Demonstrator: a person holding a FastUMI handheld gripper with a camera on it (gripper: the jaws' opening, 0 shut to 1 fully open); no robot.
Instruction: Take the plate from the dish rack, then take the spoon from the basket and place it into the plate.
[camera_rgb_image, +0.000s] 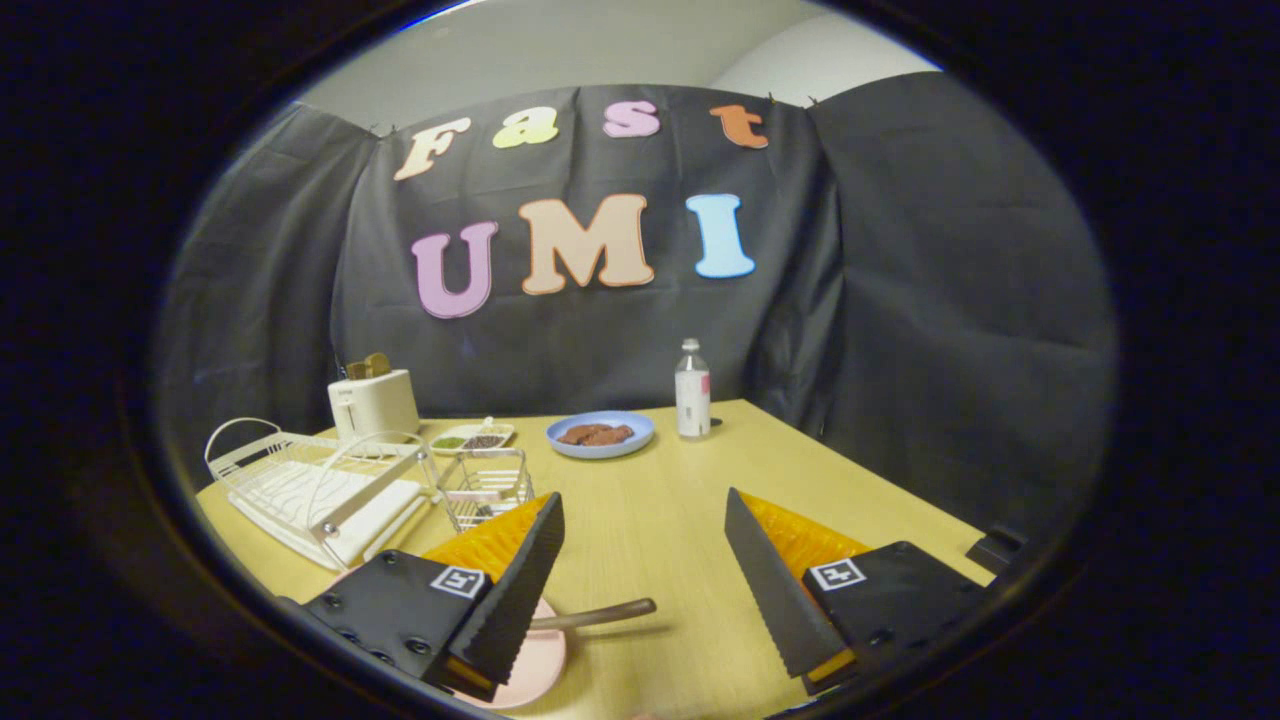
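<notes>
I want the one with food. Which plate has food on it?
The blue plate by the bottle. The pink plate under the open fingers holds a spoon.

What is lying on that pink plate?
A brown spoon handle sticks out from the pink plate. The open gripper's finger covers the spoon's bowl end and most of the plate.

No legible text on anything

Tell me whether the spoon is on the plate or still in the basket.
On the plate: the spoon rests on the pink plate, handle sticking out past the rim, between the open gripper fingers. The basket stands beyond.
</notes>
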